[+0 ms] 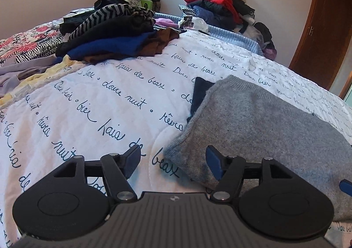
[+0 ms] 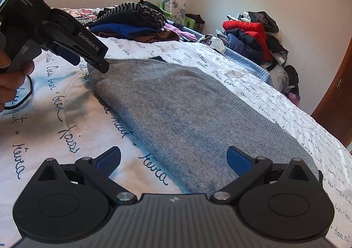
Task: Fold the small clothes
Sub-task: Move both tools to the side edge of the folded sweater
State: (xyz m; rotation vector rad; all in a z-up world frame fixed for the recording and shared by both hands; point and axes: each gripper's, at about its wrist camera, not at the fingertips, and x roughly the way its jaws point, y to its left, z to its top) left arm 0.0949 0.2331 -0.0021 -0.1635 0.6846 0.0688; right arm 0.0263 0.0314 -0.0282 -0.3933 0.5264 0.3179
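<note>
- Grey knit garment (image 2: pixel 182 113): lies flat on the bed, folded to a rough rectangle with its long side edges running away from both cameras; a narrow end sits nearest the right wrist camera. No loose sleeve shows; whether one is tucked under cannot be told.
- Dark navy piece (image 1: pixel 201 94): peeks out at the grey garment's far left corner, apparently beneath it; whether it is part of the same garment or another item is unclear.
- Left tool (image 1: pixel 173 161): fingers spread, nothing between them; it hangs over the garment's left near edge, one pad above the quilt and the other above the knit. In the right wrist view it (image 2: pixel 88 56) hovers just above the garment's far left corner; contact is not evident.
- Right tool (image 2: pixel 173 160): fingers spread, empty, poised over the near end of the garment.
- Step in hand, as judged: between folds. Side folds look done; a crosswise fold appears due.
- Next move calls for: each tool closing on one corner of the same end, catching all layers, then lifting evenly and carrying that end over to the opposite one so the edges meet.
- White quilt with script lettering (image 1: pixel 99 103): covers the bed and carries the garment.
- Stack of dark, blue and striped clothes (image 1: pixel 110 34): further up the bed, well apart.
- Heap with a red jacket (image 1: pixel 215 4): against the far wall.
</note>
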